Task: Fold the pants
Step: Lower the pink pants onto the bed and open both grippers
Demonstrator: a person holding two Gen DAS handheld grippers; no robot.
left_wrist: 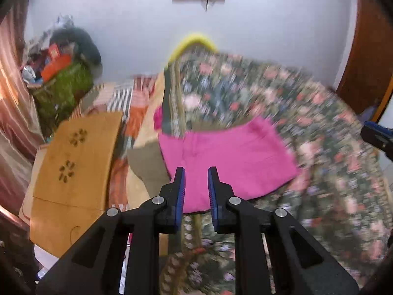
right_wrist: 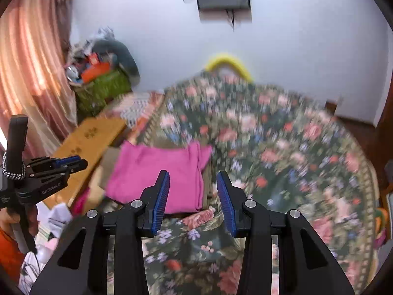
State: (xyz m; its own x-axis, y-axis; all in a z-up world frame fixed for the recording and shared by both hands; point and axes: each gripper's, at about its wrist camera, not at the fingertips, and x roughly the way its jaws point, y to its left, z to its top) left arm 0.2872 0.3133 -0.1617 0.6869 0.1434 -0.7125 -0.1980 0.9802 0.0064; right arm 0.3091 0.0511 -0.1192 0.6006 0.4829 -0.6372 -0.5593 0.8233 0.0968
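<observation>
Two grippers hover with jaws parted and empty above a folded pink pair of pants [left_wrist: 228, 162] lying on a floral bedspread [right_wrist: 282, 147]. The left gripper [left_wrist: 196, 184] hangs over the near edge; the right gripper [right_wrist: 192, 191] sits just right of the pants.

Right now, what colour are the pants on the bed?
Bright pink pants, plain with no pattern; the right wrist view shows them best.

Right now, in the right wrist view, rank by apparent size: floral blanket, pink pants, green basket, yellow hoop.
1. floral blanket
2. pink pants
3. green basket
4. yellow hoop
The basket and hoop sit farther back, so their true sizes are unsure.
</observation>
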